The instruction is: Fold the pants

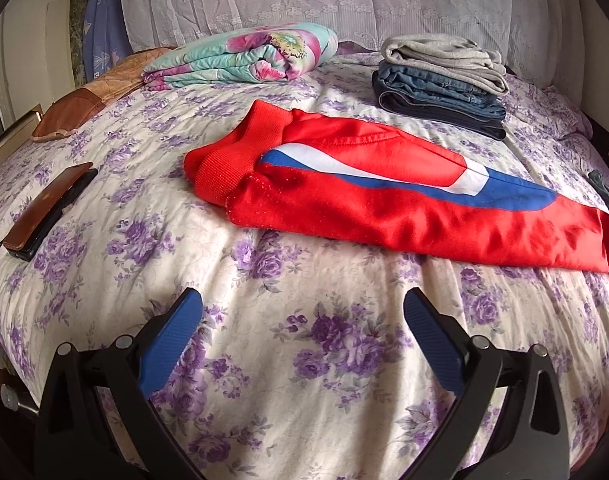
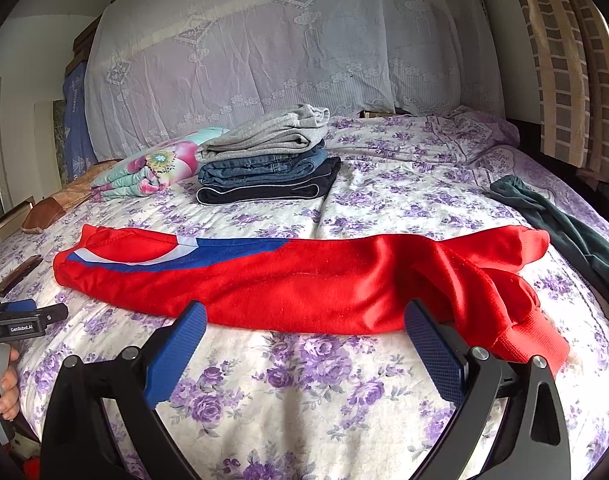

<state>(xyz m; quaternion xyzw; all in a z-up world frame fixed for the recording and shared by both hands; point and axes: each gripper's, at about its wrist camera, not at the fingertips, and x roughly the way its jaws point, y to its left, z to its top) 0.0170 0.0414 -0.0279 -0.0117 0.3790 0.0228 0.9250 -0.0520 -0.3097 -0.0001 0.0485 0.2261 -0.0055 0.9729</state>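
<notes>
I note both the left tongs (image 1: 302, 300) and right tongs (image 2: 304, 314) spread wide, gripping nothing, red pants (image 2: 304, 276) lying lengthwise on the bed (image 2: 324, 380)

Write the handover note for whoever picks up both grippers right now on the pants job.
Left gripper: open, empty, above bare bedspread short of the waistband.
Right gripper: open, empty, at the near edge of the red pants, towards the cuffs.
Red pants lie lengthwise across the bed, legs stacked one on the other, waistband at left, cuffs at right, slightly bunched.
Folded stack sits behind them; a dark green garment lies far right.
Left: fold the red pants end to end, then likely the green piece.
</notes>
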